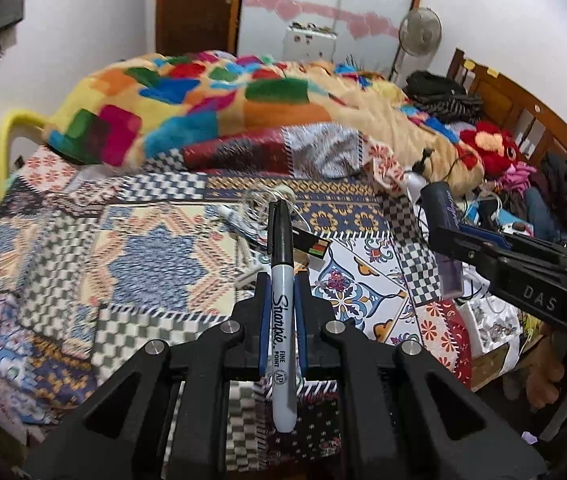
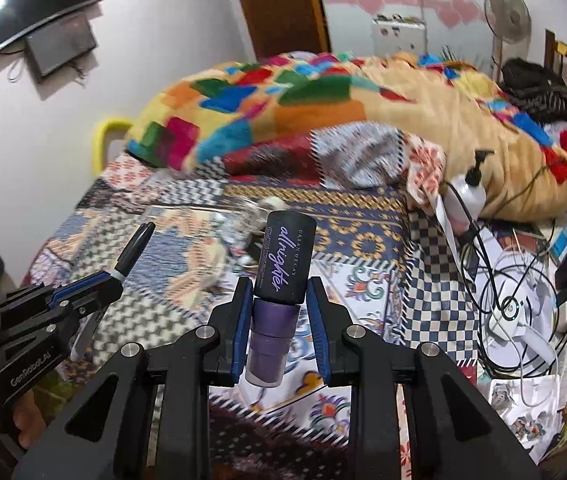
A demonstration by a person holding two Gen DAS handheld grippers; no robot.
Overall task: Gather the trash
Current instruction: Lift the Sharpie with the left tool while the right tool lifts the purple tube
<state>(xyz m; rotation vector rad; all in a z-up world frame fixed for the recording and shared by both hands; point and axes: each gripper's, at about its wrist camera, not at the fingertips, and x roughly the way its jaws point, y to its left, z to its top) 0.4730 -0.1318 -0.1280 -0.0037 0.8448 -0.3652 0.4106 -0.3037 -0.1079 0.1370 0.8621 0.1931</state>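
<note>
Clearly, a slim cylindrical marker (image 1: 282, 300) with a black cap and a smooth grey barrel is clamped lengthwise between the blue pads of the left gripper (image 1: 282, 280), whose jaws are narrow. A round spray bottle (image 2: 279, 284), with a matte black cap and a translucent purple body, is gripped by the right gripper (image 2: 279, 292); the pads are pressed against its sides. Both things are held in the air above the bed (image 1: 155, 248), which is covered with a woven patchwork sheet. A fluffy blanket (image 1: 203, 100) of coloured squares is heaped behind, and tangled cables (image 2: 515, 292) are seen at the right.
</note>
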